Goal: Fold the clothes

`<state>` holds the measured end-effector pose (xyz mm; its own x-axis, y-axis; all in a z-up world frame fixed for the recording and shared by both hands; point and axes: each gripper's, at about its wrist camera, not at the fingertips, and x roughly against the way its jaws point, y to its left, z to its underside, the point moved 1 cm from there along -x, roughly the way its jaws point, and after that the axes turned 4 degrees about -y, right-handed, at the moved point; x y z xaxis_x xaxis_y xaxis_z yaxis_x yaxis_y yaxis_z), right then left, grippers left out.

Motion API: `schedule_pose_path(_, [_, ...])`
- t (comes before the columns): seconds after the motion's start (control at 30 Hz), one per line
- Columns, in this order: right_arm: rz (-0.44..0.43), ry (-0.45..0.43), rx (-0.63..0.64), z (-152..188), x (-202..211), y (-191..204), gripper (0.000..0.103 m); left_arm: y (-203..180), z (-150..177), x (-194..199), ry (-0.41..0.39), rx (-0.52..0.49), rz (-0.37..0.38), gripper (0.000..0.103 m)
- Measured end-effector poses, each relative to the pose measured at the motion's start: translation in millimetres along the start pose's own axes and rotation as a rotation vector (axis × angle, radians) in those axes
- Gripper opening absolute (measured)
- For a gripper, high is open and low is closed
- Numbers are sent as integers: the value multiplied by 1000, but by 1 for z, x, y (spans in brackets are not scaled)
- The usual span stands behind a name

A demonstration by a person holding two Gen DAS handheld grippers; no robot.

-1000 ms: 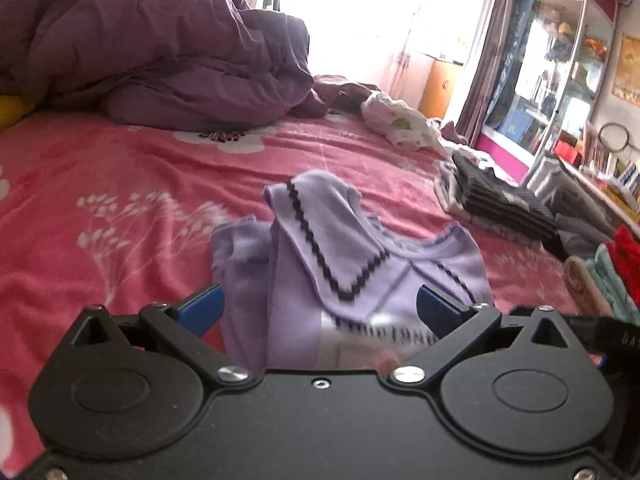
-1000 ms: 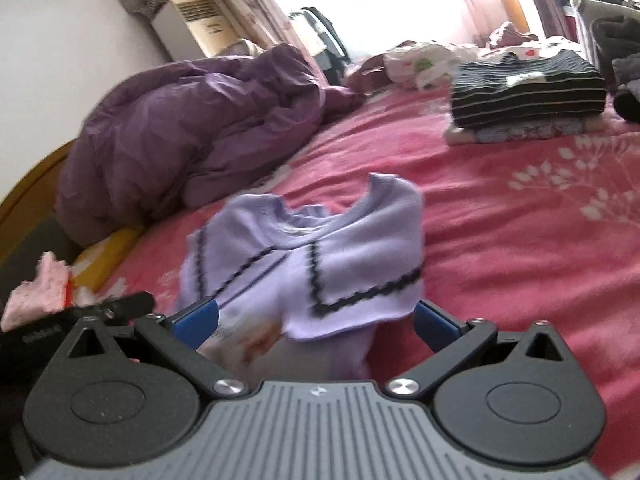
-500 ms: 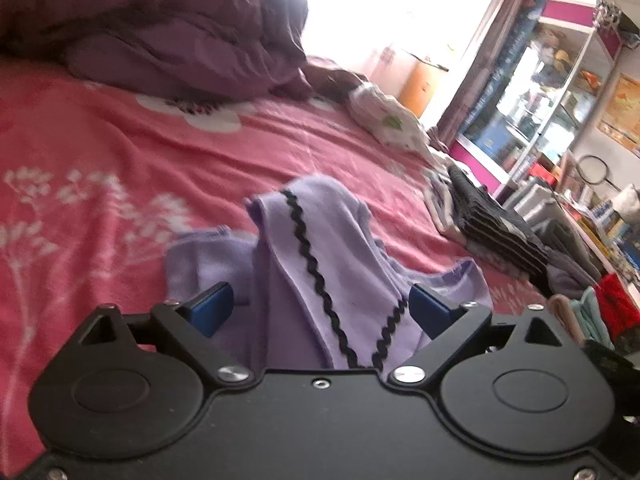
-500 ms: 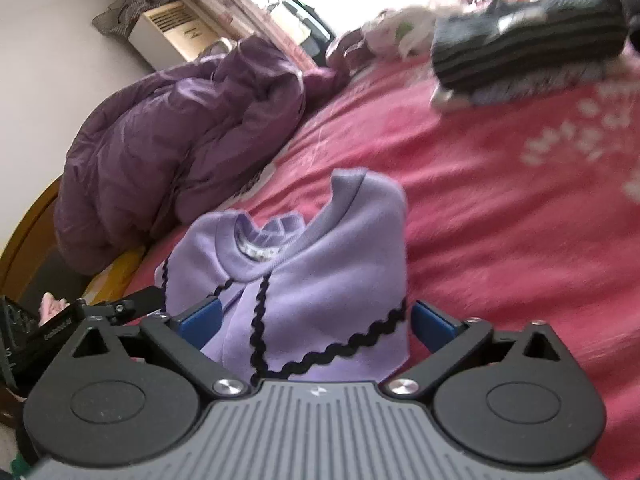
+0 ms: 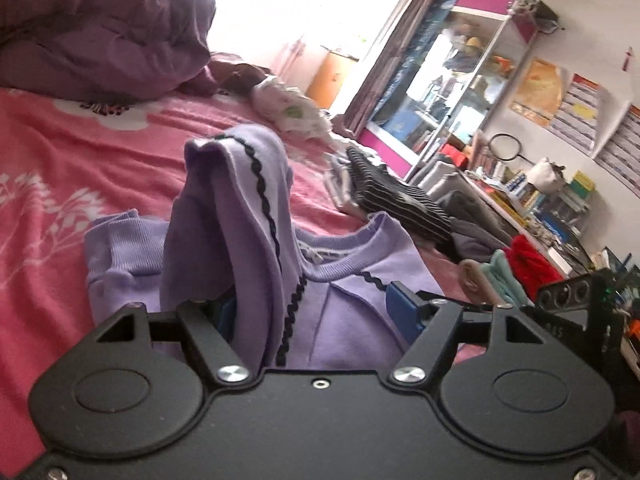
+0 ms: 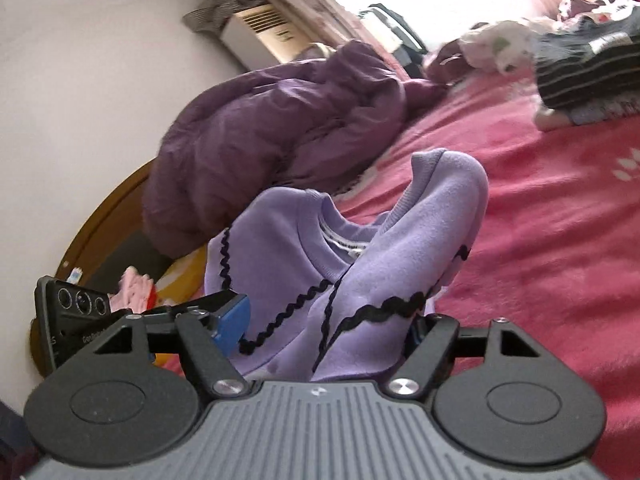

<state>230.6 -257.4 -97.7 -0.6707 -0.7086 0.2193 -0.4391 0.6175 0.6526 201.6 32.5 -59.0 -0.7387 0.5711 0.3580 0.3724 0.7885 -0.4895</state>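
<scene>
One lilac sweatshirt [image 5: 344,300] with black ric-rac trim sits on the pink bed [image 5: 60,184], right at 6 o'clock in both views. Left claw [image 5: 312,312] is spread wide, fabric draped over its left finger; right claw [image 6: 332,320] is also spread wide, cloth bunched between. Soft, light and floppy, so I'd grab the shoulder seams. Two stacks of folded clothes [image 5: 396,204] at 3 o'clock.

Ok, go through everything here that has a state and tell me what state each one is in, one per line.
Lilac top: partly folded, collar flap draped upright.
Left claw: open, cloth between fingers.
Right claw: open, cloth between fingers.
Striped clothes: folded, stacked.
Purple duvet: bunched up.
</scene>
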Motion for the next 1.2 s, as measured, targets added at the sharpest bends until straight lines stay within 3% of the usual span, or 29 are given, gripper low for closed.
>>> schedule_pose_path(0.17, [-27,10,16,17,25,17,74,-11,16,26,-4,-18,20,72])
schedule_pose_path(0.33, [17,44,130,35,41,45,74,-22,32,51,-7,-35,33,72])
schedule_pose_path(0.47, [117,106,352,59,47,66,74,-30,46,61,5,-86,-44,72])
schedule_pose_path(0.63, [194,201,496,83,65,77,75,-38,66,74,31,-155,-126,72])
schedule_pose_path(0.73, [222,244,466,91,84,73,76,-42,76,78,55,-184,-156,72])
schedule_pose_path(0.87, [261,299,387,100,121,70,83,-39,90,82,114,-122,-218,72])
schedule_pose_path(1.03, [270,329,330,110,166,74,88,-39,102,96,214,-218,-306,72])
schedule_pose_path(1.13, [235,262,275,103,190,74,94,-31,106,108,257,-239,-351,72])
schedule_pose_path(1.2, [185,202,188,94,202,67,94,-22,105,120,257,-257,-428,73])
